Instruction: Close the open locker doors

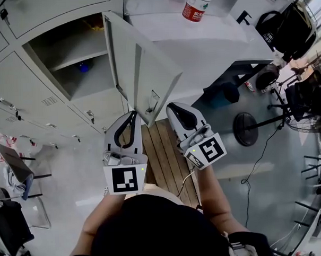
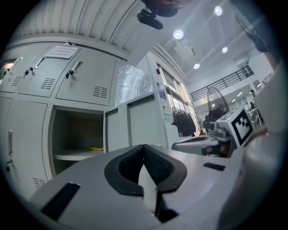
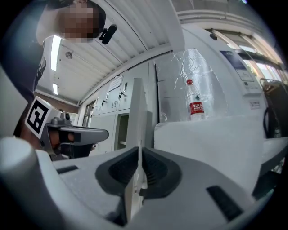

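Left gripper (image 1: 129,116) and right gripper (image 1: 173,107) fingers pressed together, empty; person should push grey metal locker door (image 1: 146,77) ahead near its free edge.

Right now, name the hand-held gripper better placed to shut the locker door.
Right, probably. The right hand-held gripper sits at the free edge of the locker door, on its outer side; the left hand-held gripper is on the inner side.

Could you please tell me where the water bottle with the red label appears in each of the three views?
Head view: water bottle at the top edge, right of centre, on a white top.
Left gripper view: not in it.
Right gripper view: upper right of centre, upright.
Shared landmark: the open locker door, in all three views, left of the bottle.
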The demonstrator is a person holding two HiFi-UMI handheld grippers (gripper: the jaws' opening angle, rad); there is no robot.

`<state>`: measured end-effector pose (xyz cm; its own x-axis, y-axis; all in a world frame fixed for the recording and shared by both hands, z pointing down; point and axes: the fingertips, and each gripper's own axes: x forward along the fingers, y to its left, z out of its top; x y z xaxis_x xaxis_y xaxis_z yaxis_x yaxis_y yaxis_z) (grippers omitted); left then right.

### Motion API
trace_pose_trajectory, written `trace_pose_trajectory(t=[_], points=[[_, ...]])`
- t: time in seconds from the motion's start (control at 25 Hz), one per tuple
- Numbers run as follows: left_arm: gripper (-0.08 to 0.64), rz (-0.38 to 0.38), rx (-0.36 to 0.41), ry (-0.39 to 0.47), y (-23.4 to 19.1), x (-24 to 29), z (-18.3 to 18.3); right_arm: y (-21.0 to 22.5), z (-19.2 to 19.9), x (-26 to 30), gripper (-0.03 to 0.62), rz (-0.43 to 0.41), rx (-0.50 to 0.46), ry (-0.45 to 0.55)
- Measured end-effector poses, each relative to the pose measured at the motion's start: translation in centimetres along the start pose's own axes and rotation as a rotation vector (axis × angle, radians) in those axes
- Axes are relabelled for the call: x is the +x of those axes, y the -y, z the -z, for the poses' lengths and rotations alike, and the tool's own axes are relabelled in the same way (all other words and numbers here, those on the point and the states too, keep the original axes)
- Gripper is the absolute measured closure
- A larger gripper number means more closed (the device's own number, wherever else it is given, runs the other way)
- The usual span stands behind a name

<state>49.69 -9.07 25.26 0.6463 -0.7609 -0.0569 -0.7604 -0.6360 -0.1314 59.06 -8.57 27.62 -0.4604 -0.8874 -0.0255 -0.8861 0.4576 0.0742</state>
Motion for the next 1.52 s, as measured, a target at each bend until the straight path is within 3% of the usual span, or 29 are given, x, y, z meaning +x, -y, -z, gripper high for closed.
trace_pose_trajectory(t=[0.36,0.44,0.56,1.04,1.52], points=[[0.557,-0.012,0.018,-0.036,0.3,0.5,0.8,-0.5,2.6,1.1,0.467,-0.326,0.098,-0.050],[0.557,-0.016,0.017,-0.041,0.2,0.4,1.0,-0.8,3.0,1.4,0.426,-0.379,0.100,-0.062],[0.557,-0.015,0.038,-0.047,0.3,0.2,1.0,-1.1,3.2,1.8,0.422,-0.430,0.095,-0.063],[0.557,-0.042,0.051,-0.066,-0.9,-1.0,1.2,-2.2,4.3,3.3,0.425,-0.488,0.120,-0.058],[0.557,-0.105,0.016,-0.074,-3.9,-3.5,1.7,-7.9,3.8,4.9,0.453,-0.493,0.072,-0.026]])
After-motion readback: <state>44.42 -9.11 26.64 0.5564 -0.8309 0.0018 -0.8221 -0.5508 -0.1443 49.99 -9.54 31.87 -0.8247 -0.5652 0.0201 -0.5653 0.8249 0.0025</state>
